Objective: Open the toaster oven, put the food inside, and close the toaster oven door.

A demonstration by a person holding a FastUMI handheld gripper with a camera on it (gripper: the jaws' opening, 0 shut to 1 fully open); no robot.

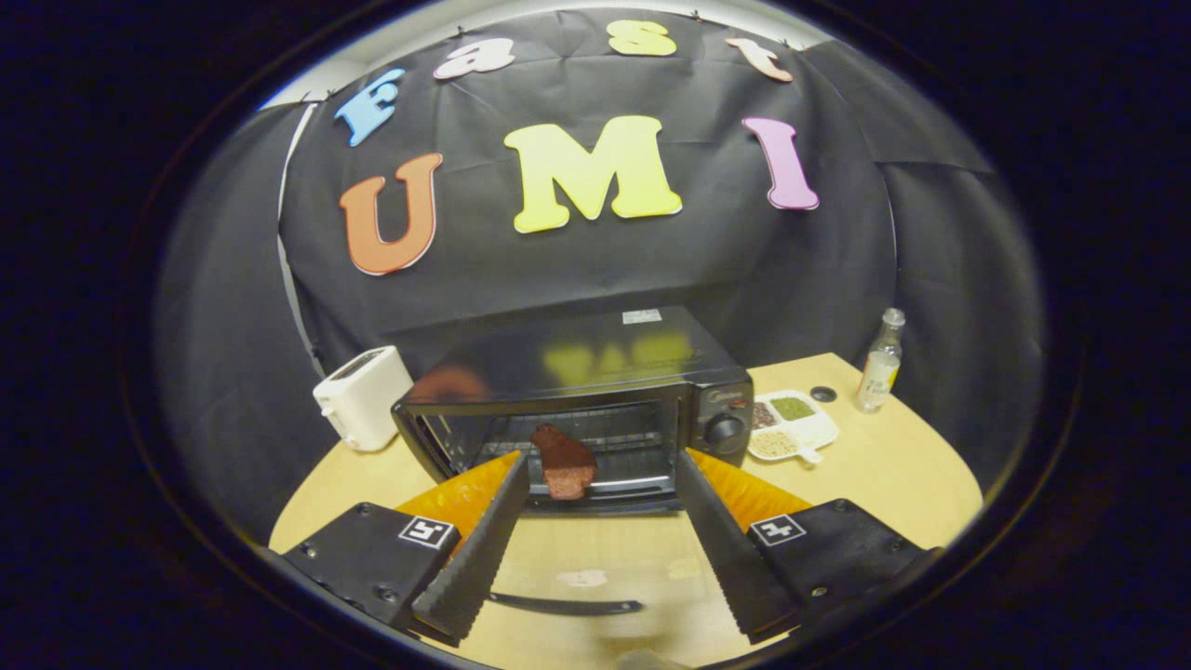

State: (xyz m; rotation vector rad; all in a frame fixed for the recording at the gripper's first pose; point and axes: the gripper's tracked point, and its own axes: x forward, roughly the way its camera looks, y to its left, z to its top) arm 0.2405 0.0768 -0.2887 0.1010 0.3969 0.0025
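A black toaster oven (595,372) stands on the wooden table (893,465) just ahead of my fingers. Its glass door is folded down toward me, and the door's dark handle (568,606) lies low between my fingers. A reddish-brown piece of food (564,465) sits at the oven's mouth, on the front of the wire rack (633,447). My gripper (603,463) is open wide, its tips at the oven's opening. The food lies just beside the left fingertip (515,470) and well apart from the right one.
A white pop-up toaster (363,398) stands left of the oven. To the oven's right lie a white divided dish (823,430) of grains, a small black disc (822,394) and a clear bottle (880,363). Bare tabletop stretches right of my fingers.
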